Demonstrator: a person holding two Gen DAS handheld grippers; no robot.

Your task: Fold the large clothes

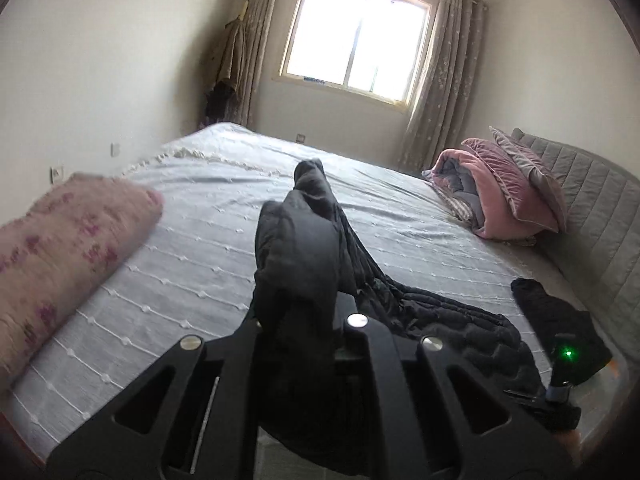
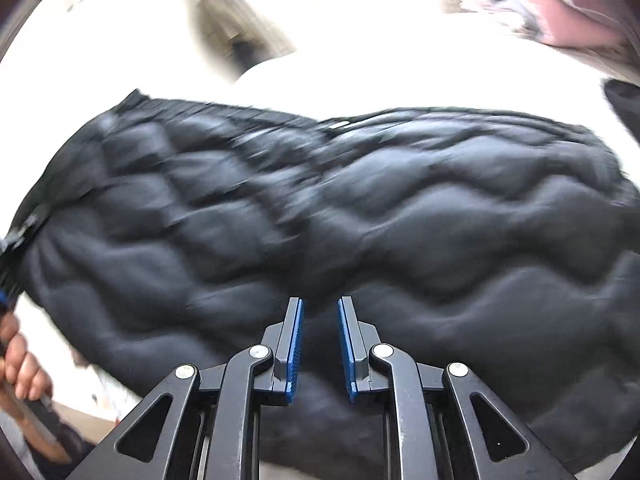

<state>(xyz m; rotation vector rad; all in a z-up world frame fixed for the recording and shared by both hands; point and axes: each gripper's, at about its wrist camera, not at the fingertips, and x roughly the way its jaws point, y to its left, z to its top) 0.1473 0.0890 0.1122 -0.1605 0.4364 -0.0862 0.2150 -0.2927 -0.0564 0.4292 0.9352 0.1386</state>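
Bedroom, daylight only. Bright window (image 1: 356,40) in the far wall, overexposed, pale wood frame, two sliding panes. Beige patterned curtains (image 1: 436,80) drawn back on both sides. Walls (image 1: 100,60) plain off-white; two sockets low on the left wall. Clothing hung in the far left corner (image 1: 230,56) (details too dim to make out). Large bed (image 1: 240,216) filled most of the room, covered in a pale grey-blue spread with white stitched lines. Grey padded headboard (image 1: 592,208) at right. Pink quilt (image 1: 496,196) and grey pillow (image 1: 532,168) stacked against it. Pink floral bolster (image 1: 68,248) at the bed's left edge.
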